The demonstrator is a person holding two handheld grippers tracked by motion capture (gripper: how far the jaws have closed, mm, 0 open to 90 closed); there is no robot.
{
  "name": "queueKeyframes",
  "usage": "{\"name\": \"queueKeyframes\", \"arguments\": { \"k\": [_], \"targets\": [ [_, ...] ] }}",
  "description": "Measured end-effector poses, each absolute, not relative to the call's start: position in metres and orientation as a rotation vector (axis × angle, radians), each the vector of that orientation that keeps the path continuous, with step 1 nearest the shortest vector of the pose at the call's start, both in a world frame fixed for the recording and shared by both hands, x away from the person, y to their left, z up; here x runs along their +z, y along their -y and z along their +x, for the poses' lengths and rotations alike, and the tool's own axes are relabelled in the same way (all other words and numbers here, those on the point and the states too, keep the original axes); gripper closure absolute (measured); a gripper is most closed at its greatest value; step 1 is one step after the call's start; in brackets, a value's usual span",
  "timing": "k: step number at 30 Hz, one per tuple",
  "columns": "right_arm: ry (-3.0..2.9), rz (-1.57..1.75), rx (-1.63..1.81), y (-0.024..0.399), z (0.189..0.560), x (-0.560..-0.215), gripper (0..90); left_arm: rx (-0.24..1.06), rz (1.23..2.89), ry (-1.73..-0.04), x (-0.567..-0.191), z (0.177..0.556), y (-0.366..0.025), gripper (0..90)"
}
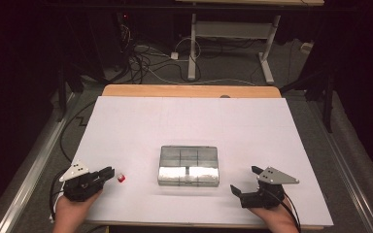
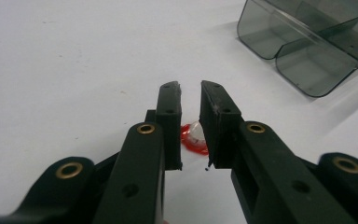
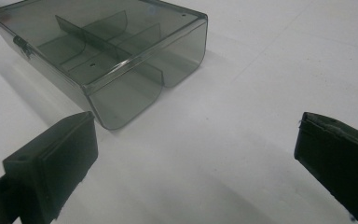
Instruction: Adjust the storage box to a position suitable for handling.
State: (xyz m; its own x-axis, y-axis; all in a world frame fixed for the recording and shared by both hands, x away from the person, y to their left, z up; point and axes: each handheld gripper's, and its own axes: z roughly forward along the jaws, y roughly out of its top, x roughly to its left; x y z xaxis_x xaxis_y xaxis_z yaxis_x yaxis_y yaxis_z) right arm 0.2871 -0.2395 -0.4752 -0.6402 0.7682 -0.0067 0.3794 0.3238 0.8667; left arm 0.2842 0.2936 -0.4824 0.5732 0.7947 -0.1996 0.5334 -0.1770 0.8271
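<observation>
Two fingers of the left gripper point(image 2: 190, 88) stand narrowly parted around a small red-and-white piece point(image 2: 194, 138) lying on the white surface point(image 1: 141, 126), not yet pinching it. This looks like the pickup step; next they need to close squarely on it. Right gripper point(image 3: 193, 161) fingers gape wide, empty, short of the smoky divided box point(image 3: 116, 56).

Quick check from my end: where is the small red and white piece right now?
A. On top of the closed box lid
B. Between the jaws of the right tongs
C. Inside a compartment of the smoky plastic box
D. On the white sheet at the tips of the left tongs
D: the small red and white piece lies on the white sheet at the tips of the left tongs, apart from the box.
</observation>
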Motion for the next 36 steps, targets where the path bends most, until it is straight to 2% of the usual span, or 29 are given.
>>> {"name": "queueKeyframes", "arguments": {
  "k": [6,9,12,13,16,17,26,31,36],
  "targets": [
    [-2.186,1.009,1.246,0.239,0.287,-0.476,0.4,0.337,1.895,-1.060,-0.486,0.288,-0.284,69.2],
    [-2.186,1.011,1.244,0.239,0.288,-0.476,0.4,0.334,1.930,-1.060,-0.489,0.291,-0.281,69.3],
    [-2.187,1.011,1.245,0.239,0.287,-0.476,0.4,0.339,1.973,-1.063,-0.492,0.293,-0.277,71.2],
    [-2.186,1.012,1.246,0.239,0.287,-0.476,0.4,0.338,1.979,-1.056,-0.493,0.293,-0.276,74.9],
    [-2.185,1.015,1.247,0.239,0.288,-0.476,0.5,0.361,1.978,-1.044,-0.492,0.292,-0.276,78.7],
    [-2.186,1.018,1.245,0.239,0.288,-0.476,0.5,0.351,1.972,-1.043,-0.492,0.293,-0.276,83.6],
    [-2.178,1.026,1.253,0.240,0.288,-0.476,1.1,0.376,1.956,-0.999,-0.484,0.286,-0.266,83.8],
    [-2.173,1.032,1.251,0.242,0.289,-0.475,1.1,0.326,1.940,-0.915,-0.470,0.279,-0.244,83.8],
    [-2.162,1.039,1.253,0.244,0.289,-0.474,1.0,0.300,1.996,-0.783,-0.459,0.275,-0.200,83.7]
  ]
}}
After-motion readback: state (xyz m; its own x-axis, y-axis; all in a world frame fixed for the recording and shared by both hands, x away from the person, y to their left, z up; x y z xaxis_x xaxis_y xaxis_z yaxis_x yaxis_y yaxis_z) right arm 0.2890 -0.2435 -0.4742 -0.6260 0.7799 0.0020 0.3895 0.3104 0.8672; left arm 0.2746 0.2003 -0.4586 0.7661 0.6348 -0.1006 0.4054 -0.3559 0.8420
